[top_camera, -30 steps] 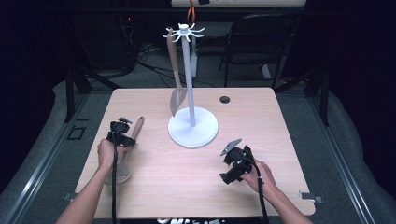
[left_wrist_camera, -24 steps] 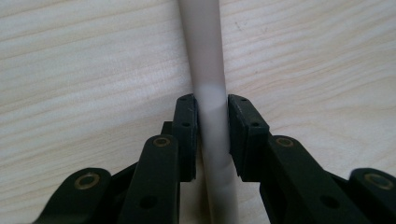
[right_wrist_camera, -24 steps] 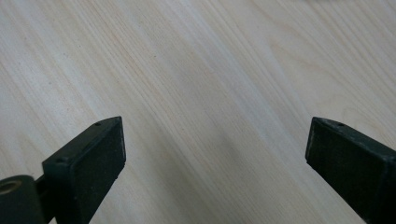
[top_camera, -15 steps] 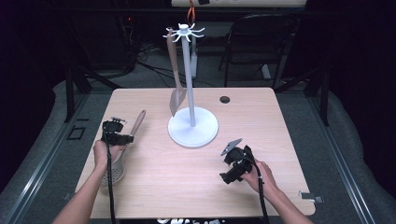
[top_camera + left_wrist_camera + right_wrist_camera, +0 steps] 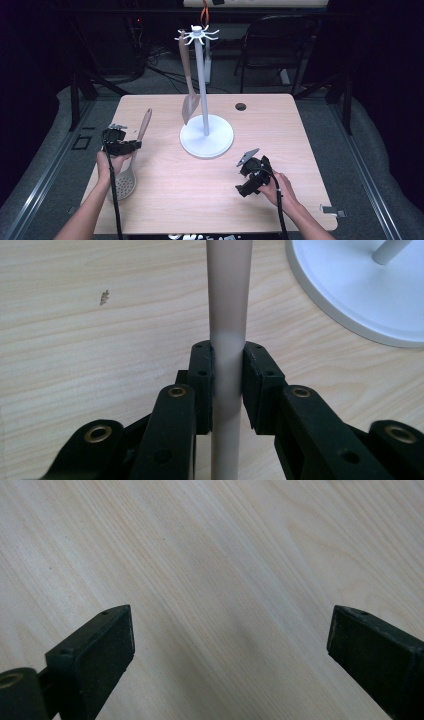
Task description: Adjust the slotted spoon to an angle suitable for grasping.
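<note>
The skimmer spoon (image 5: 131, 160) lies near the table's left edge, at about nine o'clock from the utensil stand; its long axis runs from the perforated round bowl at the near end, toward six o'clock, up to the handle tip, which points toward roughly one o'clock, to the far right. The handle is a smooth, matte, beige rod of rounded section; the bowl is a shallow disc dotted with small holes. In the left gripper view the handle (image 5: 227, 340) runs straight up the middle, passing between the two black jaws, which pinch it from both sides with their flat pads pressed against it; the grip sits partway along the handle, with rod showing above and below the pads. The left gripper (image 5: 120, 146) is held in the person's left hand (image 5: 111, 165) just above the spoon's bowl end. At about three o'clock from it stands the white utensil stand (image 5: 206, 136), a round flat base with a thin upright pole topped by a ring of hooks; a beige spatula (image 5: 188, 85) hangs from one hook, blade downward, beside the pole. The table (image 5: 280, 125) is pale wood with fine straight grain, and a small dark round hole (image 5: 241, 106) sits near its far edge. The right gripper (image 5: 252, 176), in the right hand (image 5: 280, 187) at about five o'clock from the stand, has its jaws spread wide over bare wood, holding nothing.
</note>
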A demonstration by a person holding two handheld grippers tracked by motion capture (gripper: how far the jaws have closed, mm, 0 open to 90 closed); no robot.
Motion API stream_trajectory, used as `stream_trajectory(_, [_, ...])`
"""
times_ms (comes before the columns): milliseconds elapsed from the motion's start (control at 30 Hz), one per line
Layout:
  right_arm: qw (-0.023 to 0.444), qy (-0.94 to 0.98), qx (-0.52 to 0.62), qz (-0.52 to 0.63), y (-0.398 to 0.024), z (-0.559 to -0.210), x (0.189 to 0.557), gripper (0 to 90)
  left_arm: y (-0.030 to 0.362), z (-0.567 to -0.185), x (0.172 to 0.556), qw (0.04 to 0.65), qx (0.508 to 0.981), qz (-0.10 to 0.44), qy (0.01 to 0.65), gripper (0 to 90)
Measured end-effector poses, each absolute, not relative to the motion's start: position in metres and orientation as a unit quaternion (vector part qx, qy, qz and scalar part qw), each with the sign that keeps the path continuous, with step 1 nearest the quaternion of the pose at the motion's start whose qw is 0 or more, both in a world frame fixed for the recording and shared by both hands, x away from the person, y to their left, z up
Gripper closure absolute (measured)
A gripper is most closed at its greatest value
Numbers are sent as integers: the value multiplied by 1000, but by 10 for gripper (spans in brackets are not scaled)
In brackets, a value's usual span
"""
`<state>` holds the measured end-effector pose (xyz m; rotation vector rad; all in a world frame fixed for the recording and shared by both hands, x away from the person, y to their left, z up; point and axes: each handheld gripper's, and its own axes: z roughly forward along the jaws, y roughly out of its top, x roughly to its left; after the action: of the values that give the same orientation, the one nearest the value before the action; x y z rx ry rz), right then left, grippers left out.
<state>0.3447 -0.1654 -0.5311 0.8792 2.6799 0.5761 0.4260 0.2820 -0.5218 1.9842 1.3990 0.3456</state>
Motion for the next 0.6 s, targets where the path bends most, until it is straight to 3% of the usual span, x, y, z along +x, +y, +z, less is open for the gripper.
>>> stream_trajectory(600, [132, 924, 304, 192, -164, -532, 346, 46, 269, -509, 416, 383, 759, 153, 505, 760])
